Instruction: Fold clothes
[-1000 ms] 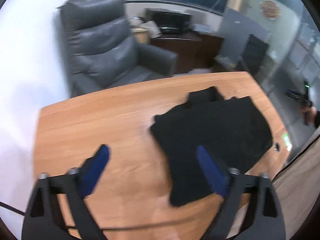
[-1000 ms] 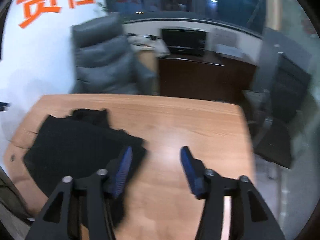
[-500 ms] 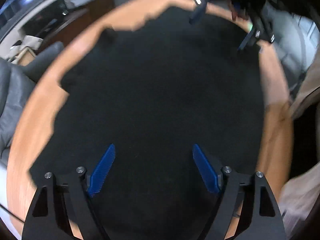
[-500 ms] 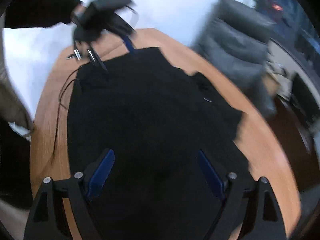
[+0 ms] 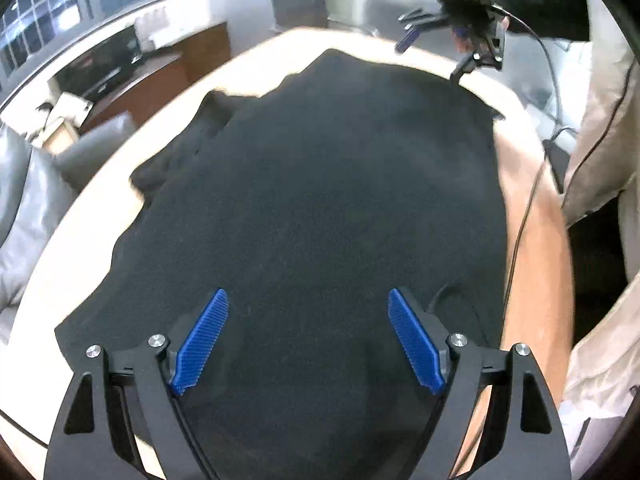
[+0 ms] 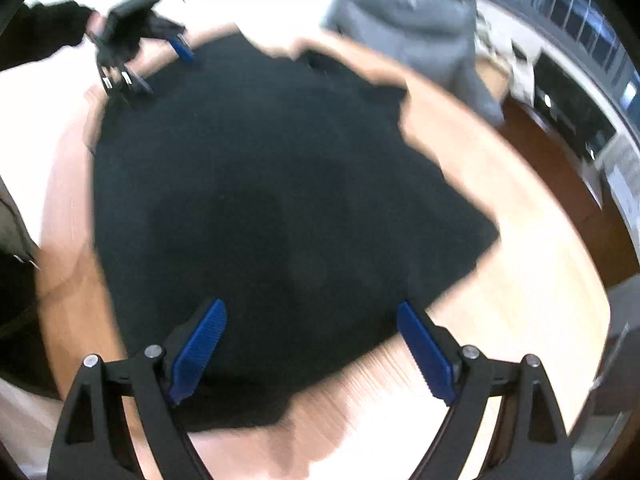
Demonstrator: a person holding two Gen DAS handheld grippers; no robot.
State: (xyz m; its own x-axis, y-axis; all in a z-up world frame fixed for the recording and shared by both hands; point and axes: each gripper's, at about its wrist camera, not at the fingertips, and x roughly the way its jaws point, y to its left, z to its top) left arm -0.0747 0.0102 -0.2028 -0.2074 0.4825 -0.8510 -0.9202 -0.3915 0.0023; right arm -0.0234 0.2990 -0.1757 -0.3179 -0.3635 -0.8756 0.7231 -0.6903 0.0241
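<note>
Over the wooden worktop [image 5: 532, 216], both hand-held grippers, left [image 5: 308, 336] and right [image 6: 314, 350], hover wide open above a black garment [image 5: 320, 200], possibly a T-shirt.

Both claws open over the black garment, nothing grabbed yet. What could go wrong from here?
1. The black garment lies bunched at its far left edge; folding now may lock those wrinkles in.
2. The left claw hangs over mid-cloth, not an edge, so closing may pinch several layers.
3. A cable trails along the wooden table beside the garment and could snag. The right claw straddles the garment's near edge, and motion blur hides exact contact.
</note>
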